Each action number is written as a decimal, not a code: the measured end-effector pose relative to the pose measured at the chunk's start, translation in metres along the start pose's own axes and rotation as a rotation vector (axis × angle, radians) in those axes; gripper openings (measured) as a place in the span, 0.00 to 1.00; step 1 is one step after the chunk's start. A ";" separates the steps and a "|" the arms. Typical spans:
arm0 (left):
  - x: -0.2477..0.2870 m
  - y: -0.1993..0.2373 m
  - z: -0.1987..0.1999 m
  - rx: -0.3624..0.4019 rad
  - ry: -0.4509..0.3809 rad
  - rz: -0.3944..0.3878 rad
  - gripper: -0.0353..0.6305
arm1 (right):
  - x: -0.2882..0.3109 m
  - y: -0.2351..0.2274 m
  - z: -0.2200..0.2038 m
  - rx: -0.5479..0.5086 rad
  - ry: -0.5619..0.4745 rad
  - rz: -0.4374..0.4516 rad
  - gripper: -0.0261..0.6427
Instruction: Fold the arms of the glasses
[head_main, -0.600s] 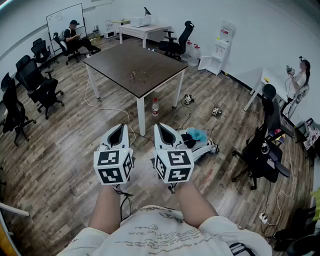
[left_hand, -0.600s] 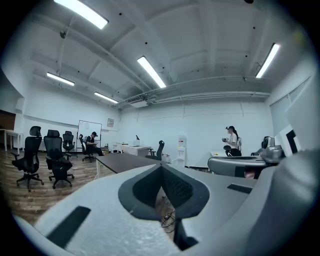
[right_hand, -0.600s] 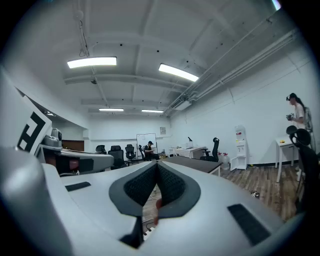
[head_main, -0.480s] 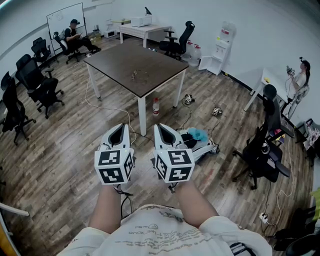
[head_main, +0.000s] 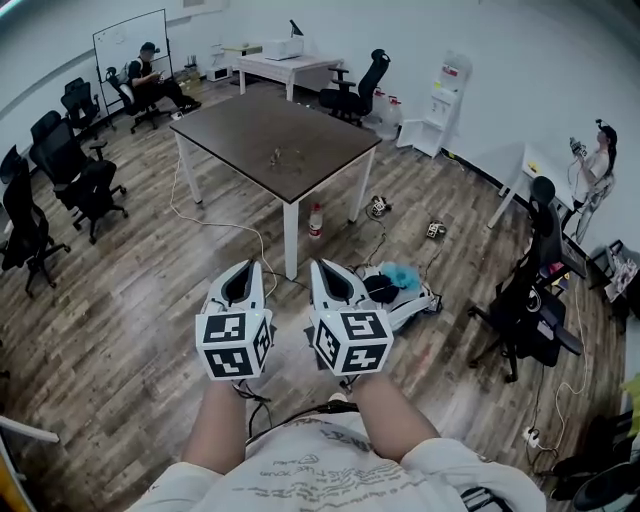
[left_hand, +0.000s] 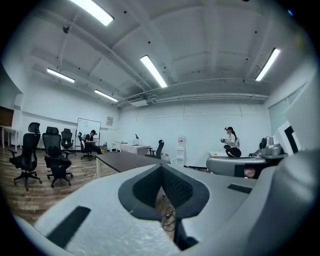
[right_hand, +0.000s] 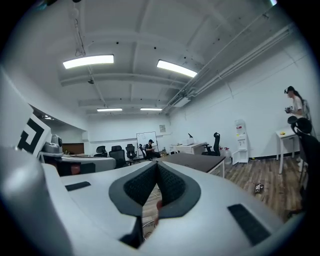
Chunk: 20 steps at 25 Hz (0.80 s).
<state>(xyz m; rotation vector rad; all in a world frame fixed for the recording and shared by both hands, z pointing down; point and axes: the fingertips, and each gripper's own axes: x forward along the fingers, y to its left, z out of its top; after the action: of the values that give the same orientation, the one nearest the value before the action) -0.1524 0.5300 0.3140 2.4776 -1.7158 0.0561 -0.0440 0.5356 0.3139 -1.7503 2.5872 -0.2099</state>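
The glasses (head_main: 277, 156) lie small on the dark brown table (head_main: 240, 125), far ahead of me across the room. I hold both grippers side by side at waist height over the wood floor, pointing level toward that table. My left gripper (head_main: 248, 266) has its jaws together with nothing between them, and in the left gripper view its tips (left_hand: 161, 165) meet. My right gripper (head_main: 322, 265) is shut and empty too, with its pads closed (right_hand: 156, 162). The table (right_hand: 195, 159) shows beyond the right jaws.
A bottle (head_main: 316, 221) stands by the table's near leg. Bags and cables (head_main: 392, 285) lie on the floor just right of the grippers. Office chairs (head_main: 60, 165) line the left, another chair (head_main: 530, 300) stands right. A seated person (head_main: 150, 70) is back left, a standing person (head_main: 600, 150) far right.
The table and both grippers sit slightly lower in the head view. Both grippers stay side by side with jaws shut.
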 end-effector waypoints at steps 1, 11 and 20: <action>0.001 0.003 -0.001 -0.003 0.001 0.001 0.07 | 0.003 0.000 -0.001 0.000 0.002 -0.001 0.06; 0.049 0.024 -0.013 0.002 0.031 0.021 0.07 | 0.056 -0.020 -0.011 0.013 0.019 0.010 0.06; 0.152 0.028 -0.003 0.030 0.058 0.017 0.07 | 0.137 -0.081 0.001 0.025 0.012 0.028 0.06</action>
<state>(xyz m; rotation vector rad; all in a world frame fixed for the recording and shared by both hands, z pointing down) -0.1247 0.3790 0.3353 2.4567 -1.7254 0.1551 -0.0207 0.3789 0.3311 -1.7095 2.6036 -0.2530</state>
